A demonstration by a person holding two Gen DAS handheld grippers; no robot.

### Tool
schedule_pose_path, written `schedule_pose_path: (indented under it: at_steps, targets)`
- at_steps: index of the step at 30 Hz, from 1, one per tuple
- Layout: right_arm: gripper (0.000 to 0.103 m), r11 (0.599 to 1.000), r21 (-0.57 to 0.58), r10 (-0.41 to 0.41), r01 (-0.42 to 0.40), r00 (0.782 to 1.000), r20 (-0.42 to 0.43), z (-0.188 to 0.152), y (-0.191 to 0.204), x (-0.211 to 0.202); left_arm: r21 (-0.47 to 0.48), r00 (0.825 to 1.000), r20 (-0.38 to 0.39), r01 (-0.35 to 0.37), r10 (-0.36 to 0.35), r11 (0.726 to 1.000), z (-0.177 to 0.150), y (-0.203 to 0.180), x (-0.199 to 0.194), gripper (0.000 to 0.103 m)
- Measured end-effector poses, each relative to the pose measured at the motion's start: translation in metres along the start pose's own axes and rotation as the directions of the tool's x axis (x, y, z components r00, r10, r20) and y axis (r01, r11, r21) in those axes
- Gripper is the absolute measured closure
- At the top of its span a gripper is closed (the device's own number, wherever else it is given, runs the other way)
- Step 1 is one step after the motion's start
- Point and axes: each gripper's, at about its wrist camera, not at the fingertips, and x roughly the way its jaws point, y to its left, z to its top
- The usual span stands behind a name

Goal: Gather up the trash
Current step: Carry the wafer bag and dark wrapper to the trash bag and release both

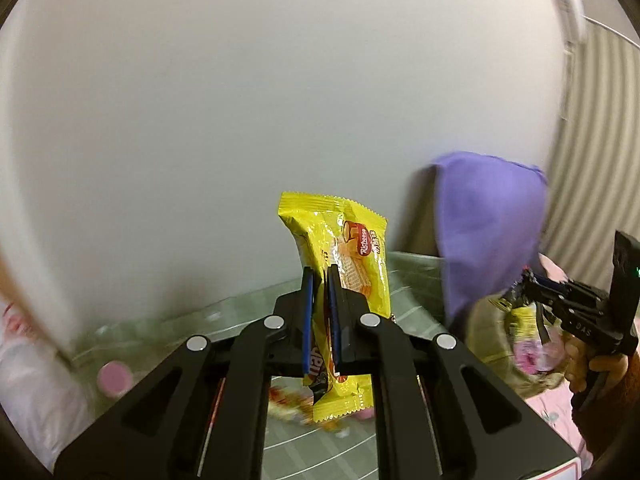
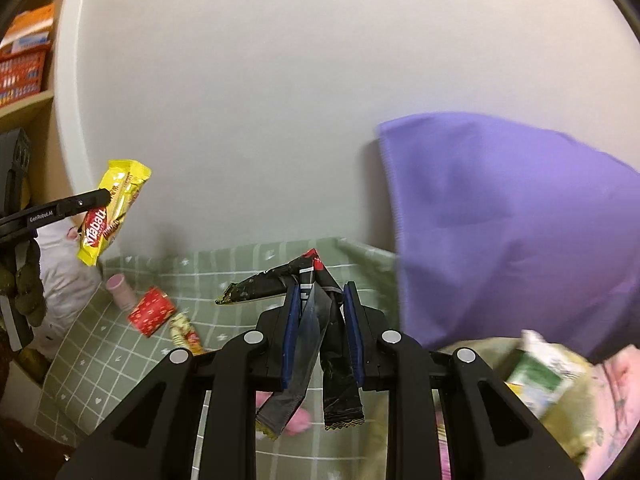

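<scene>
My left gripper (image 1: 320,276) is shut on a yellow wafer wrapper (image 1: 340,240) and holds it upright above the green checked table (image 1: 304,452). It also shows in the right wrist view (image 2: 114,210), held at the far left. My right gripper (image 2: 320,294) is shut on a black and red wrapper (image 2: 276,284) whose ends hang down below the fingers. The right gripper also shows in the left wrist view (image 1: 528,284) at the right, next to a purple bag (image 1: 488,232).
A large purple bag (image 2: 512,224) hangs at the right over an olive bag of trash (image 2: 548,376). On the table lie a red wrapper (image 2: 152,312), a pink bottle (image 2: 120,288) and a small yellow wrapper (image 2: 184,332). A white wall stands behind.
</scene>
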Motion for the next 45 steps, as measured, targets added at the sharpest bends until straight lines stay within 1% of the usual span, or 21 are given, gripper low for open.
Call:
schedule_pose_path:
  at_steps: [3,5,8,9,12,16,20,22,23,24,27,29,32,35,36,37,38,39,41,42,45]
  targets:
    - [0.081,0.997,0.014,-0.073,0.073,0.997,0.032,0.001,-0.018,-0.026,0.05,0.996,0.008,0.083,-0.084,0.995,0.011,-0.035,0.01,0.096]
    - [0.081,0.992,0.033,-0.125,0.124,0.991,0.046,0.0,-0.031,-0.043,0.086,0.989,0.008,0.147,-0.148,0.985,0.017,-0.062,0.017,0.096]
    - [0.081,0.98,0.066,-0.191,0.187,0.98,0.054,-0.004,-0.048,-0.064,0.15,0.971,-0.004,0.239,-0.241,0.959,0.023,-0.103,0.028,0.096]
    - [0.081,0.974,0.08,-0.217,0.212,0.975,0.056,-0.006,-0.055,-0.074,0.173,0.96,-0.012,0.278,-0.28,0.945,0.025,-0.12,0.033,0.096]
    - [0.081,0.954,0.113,-0.284,0.277,0.957,0.054,-0.015,-0.073,-0.095,0.208,0.935,-0.033,0.352,-0.353,0.913,0.026,-0.15,0.044,0.096]
    - [0.081,0.92,0.175,-0.362,0.35,0.932,0.039,-0.028,-0.097,-0.119,0.237,0.891,-0.075,0.451,-0.447,0.86,0.026,-0.188,0.06,0.096]
    - [0.081,0.884,0.224,-0.423,0.411,0.906,0.005,-0.042,-0.117,-0.133,0.225,0.835,-0.146,0.55,-0.53,0.804,0.023,-0.216,0.08,0.096]
    - [0.081,0.87,0.247,-0.437,0.427,0.899,-0.013,-0.046,-0.127,-0.134,0.211,0.8,-0.213,0.599,-0.561,0.773,0.014,-0.236,0.101,0.096]
    - [0.081,0.863,0.259,-0.443,0.433,0.896,-0.022,-0.05,-0.132,-0.136,0.216,0.788,-0.246,0.613,-0.565,0.76,0.007,-0.246,0.111,0.096]
    - [0.081,0.859,0.268,-0.446,0.436,0.895,-0.029,-0.053,-0.134,-0.138,0.221,0.781,-0.266,0.62,-0.565,0.752,0.002,-0.252,0.117,0.096]
    - [0.081,0.861,0.285,-0.425,0.421,0.904,-0.052,-0.063,-0.142,-0.136,0.232,0.742,-0.368,0.657,-0.56,0.718,-0.024,-0.275,0.145,0.096]
    - [0.081,0.866,0.269,-0.416,0.422,0.906,-0.083,-0.068,-0.144,-0.126,0.257,0.733,-0.421,0.661,-0.534,0.705,-0.047,-0.29,0.159,0.096]
    - [0.081,0.881,0.25,-0.377,0.401,0.916,-0.141,-0.079,-0.15,-0.101,0.297,0.734,-0.481,0.651,-0.48,0.698,-0.064,-0.305,0.188,0.096]
    - [0.081,0.889,0.226,-0.359,0.398,0.913,-0.194,-0.084,-0.154,-0.075,0.269,0.713,-0.521,0.659,-0.47,0.702,-0.068,-0.32,0.219,0.096]
    - [0.081,0.893,0.21,-0.355,0.399,0.909,-0.218,-0.089,-0.155,-0.065,0.267,0.704,-0.533,0.667,-0.47,0.696,-0.069,-0.325,0.227,0.096]
    - [0.081,0.896,0.201,-0.351,0.397,0.908,-0.23,-0.091,-0.155,-0.059,0.287,0.705,-0.54,0.668,-0.46,0.687,-0.071,-0.331,0.233,0.096]
    - [0.081,0.898,0.191,-0.349,0.396,0.906,-0.24,-0.093,-0.154,-0.055,0.309,0.707,-0.545,0.669,-0.45,0.676,-0.072,-0.336,0.235,0.096]
    - [0.081,0.901,0.183,-0.344,0.392,0.906,-0.248,-0.097,-0.154,-0.052,0.329,0.706,-0.552,0.674,-0.444,0.662,-0.075,-0.339,0.237,0.096]
    - [0.081,0.905,0.18,-0.335,0.385,0.907,-0.254,-0.102,-0.153,-0.047,0.335,0.69,-0.577,0.688,-0.438,0.643,-0.078,-0.338,0.237,0.096]
    - [0.081,0.908,0.182,-0.327,0.377,0.91,-0.253,-0.105,-0.152,-0.047,0.333,0.683,-0.586,0.694,-0.436,0.638,-0.077,-0.336,0.235,0.096]
    - [0.081,0.911,0.19,-0.315,0.366,0.915,-0.252,-0.109,-0.151,-0.044,0.31,0.666,-0.61,0.7,-0.43,0.643,-0.079,-0.323,0.239,0.097]
